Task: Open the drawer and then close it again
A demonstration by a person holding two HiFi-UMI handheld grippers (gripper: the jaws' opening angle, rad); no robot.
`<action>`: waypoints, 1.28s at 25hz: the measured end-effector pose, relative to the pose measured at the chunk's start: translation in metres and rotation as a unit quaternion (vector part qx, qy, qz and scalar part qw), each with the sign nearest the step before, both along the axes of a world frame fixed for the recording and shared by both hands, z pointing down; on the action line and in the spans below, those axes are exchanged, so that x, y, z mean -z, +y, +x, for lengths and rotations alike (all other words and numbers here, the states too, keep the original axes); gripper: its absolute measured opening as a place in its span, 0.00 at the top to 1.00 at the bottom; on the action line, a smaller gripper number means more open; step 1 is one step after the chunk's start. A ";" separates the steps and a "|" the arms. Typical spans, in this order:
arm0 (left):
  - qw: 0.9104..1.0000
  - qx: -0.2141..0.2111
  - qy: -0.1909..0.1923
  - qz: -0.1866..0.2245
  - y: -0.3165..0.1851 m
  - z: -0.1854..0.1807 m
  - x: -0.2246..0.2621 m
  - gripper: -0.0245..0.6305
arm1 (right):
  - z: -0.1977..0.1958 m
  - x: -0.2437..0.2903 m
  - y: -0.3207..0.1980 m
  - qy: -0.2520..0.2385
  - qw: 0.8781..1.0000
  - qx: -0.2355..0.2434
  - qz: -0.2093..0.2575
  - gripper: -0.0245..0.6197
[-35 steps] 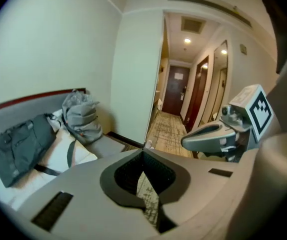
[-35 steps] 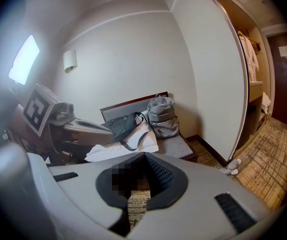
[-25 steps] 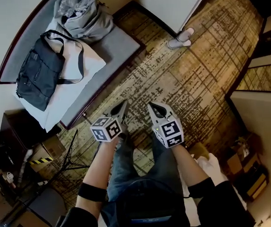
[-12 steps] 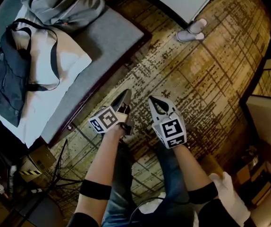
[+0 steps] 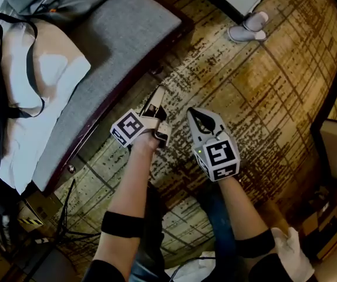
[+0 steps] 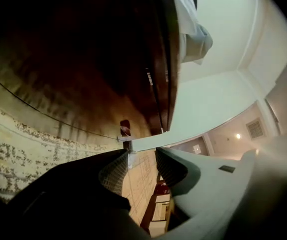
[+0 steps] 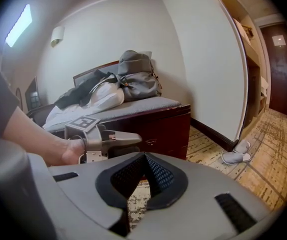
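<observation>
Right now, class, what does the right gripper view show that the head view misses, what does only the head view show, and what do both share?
Only the right gripper view: a wall lamp above the bench and a dark door down the hallway. Only the head view: a taped cardboard box and tripod legs on the floor past the bench's end. Both: the bench, the grey bag on it, the pair of slippers and the patterned carpet.
</observation>
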State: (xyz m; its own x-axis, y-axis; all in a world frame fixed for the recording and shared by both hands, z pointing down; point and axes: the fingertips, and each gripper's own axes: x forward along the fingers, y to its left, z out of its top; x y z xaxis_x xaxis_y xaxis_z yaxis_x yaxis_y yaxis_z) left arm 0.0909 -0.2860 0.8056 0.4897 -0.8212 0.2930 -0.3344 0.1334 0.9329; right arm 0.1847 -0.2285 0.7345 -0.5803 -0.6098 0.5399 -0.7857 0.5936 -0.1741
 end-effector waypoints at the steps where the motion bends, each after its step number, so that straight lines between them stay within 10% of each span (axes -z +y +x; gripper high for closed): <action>1: 1.000 0.008 0.004 -0.001 -0.006 0.000 -0.006 0.70 | 0.004 -0.007 -0.001 0.002 1.000 -0.002 0.002 0.96; 32: 0.982 0.142 0.093 0.081 -0.068 -0.011 -0.045 0.69 | 0.023 -0.061 -0.011 -0.010 1.000 -0.006 -0.002 0.96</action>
